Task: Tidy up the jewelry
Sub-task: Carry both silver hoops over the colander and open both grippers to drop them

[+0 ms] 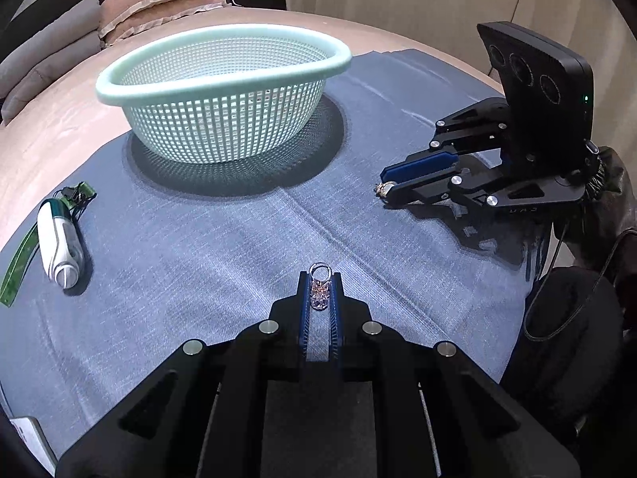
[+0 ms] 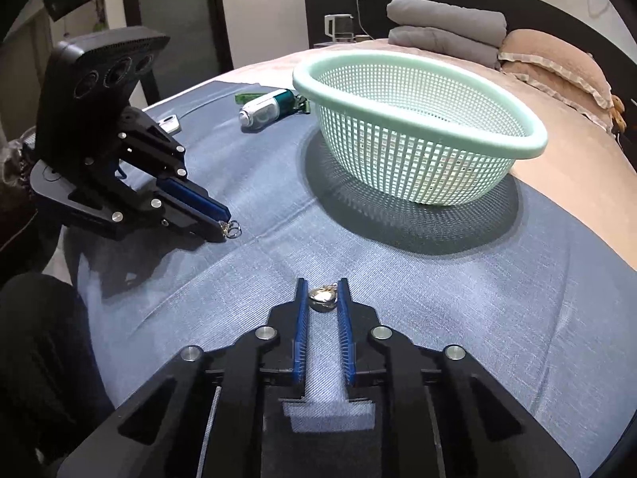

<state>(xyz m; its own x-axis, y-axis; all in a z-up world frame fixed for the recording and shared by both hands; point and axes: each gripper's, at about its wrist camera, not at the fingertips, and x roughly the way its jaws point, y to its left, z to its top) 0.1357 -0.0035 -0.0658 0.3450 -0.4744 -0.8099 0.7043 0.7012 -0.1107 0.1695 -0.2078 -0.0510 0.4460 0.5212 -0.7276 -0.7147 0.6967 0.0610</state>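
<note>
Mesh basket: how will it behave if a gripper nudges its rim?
The basket looks like thin perforated plastic, so probably light and apt to slide on the cloth. Its rounded bowl shape narrows toward the base, so a rim push may tip or rock it.

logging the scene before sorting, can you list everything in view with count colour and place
basket: 1, mint green mesh, on the blue cloth, far side
cloth: 1, blue, spread over the pink bed
handheld device: 1, white and teal, on the cloth beside the basket
green strap: 1, next to the device
ring: 1, silver with stones, in the left tongs
pendant: 1, silver, in the right tongs
pillows: pink, bed head
folded blankets: 2, grey, stacked
left tongs: black and blue, shut on the ring
right tongs: black and blue, shut on the pendant
</note>
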